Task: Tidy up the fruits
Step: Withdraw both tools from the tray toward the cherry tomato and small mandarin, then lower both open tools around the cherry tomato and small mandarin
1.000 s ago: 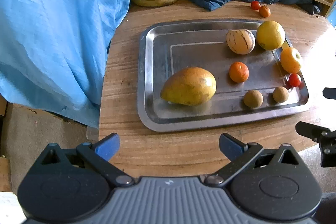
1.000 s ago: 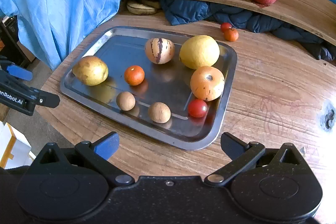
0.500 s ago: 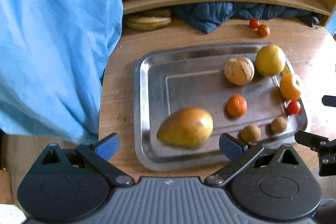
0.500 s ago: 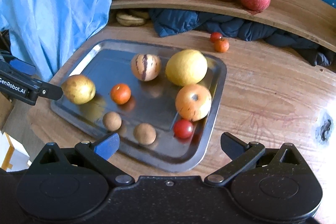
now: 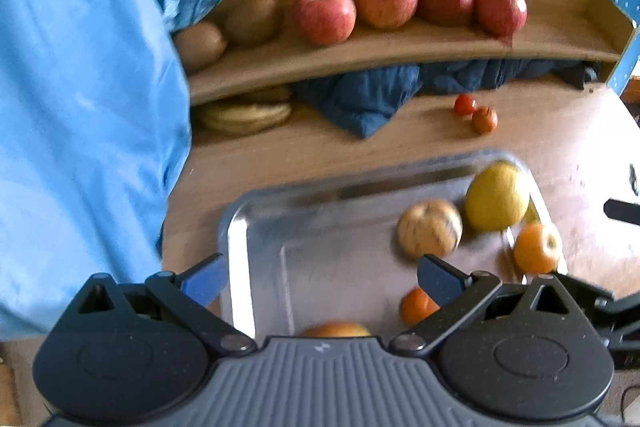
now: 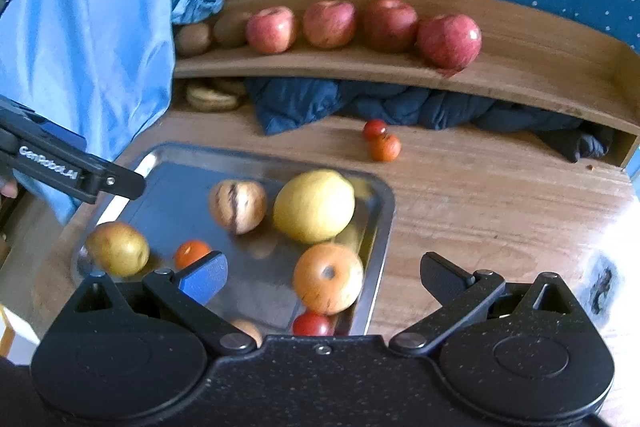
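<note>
Both the left gripper point(image 5: 320, 277) and the right gripper point(image 6: 322, 273) have their fingers spread wide, holding nothing, over the metal tray point(image 6: 380, 223) of mixed fruit on the tabletop point(image 6: 480, 195). Farther back, four apples point(image 6: 330, 23) line the shelf point(image 6: 360, 67).

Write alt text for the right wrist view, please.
The open right tool hovers over a shiny metal tray on a wooden table, holding a large yellow fruit, a striped melon and smaller fruits. Four red apples line the curved wooden shelf behind.
</note>
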A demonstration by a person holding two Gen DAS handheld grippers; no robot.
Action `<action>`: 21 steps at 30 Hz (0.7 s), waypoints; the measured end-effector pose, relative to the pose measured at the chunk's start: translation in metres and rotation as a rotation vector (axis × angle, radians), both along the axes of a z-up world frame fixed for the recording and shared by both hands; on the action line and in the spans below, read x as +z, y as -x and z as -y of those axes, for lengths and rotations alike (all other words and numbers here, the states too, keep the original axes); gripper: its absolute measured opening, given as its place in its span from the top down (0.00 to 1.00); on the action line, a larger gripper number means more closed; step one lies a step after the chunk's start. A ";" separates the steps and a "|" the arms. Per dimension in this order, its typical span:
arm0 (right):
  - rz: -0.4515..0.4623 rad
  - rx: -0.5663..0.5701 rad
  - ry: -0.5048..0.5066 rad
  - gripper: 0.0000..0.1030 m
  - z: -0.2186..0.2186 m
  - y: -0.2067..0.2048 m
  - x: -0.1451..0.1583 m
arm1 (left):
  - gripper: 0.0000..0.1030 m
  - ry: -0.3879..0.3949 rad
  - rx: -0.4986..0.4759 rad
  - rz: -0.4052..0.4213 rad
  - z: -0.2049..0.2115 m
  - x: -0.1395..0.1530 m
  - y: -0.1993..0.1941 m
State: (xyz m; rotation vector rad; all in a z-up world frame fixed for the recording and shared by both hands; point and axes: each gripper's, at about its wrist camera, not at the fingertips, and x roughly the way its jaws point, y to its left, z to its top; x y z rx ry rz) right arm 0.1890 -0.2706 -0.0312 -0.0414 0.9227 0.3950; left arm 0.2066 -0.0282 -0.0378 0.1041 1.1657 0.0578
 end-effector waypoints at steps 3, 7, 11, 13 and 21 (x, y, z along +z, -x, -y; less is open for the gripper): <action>0.019 -0.028 0.004 0.01 0.001 -0.008 0.000 | 0.01 0.028 0.008 0.020 0.004 0.000 -0.016; 0.043 -0.059 0.009 0.01 0.002 -0.017 -0.001 | 0.01 0.064 0.004 0.042 0.010 -0.002 -0.039; 0.047 -0.077 0.030 0.01 0.002 -0.028 -0.003 | 0.01 0.108 -0.017 0.037 0.014 -0.010 -0.062; 0.046 -0.086 0.036 0.01 0.001 -0.032 -0.004 | 0.01 0.132 -0.008 0.023 0.015 -0.016 -0.073; 0.076 -0.120 0.111 0.01 0.000 -0.050 -0.007 | 0.01 0.215 0.028 0.004 0.018 -0.034 -0.102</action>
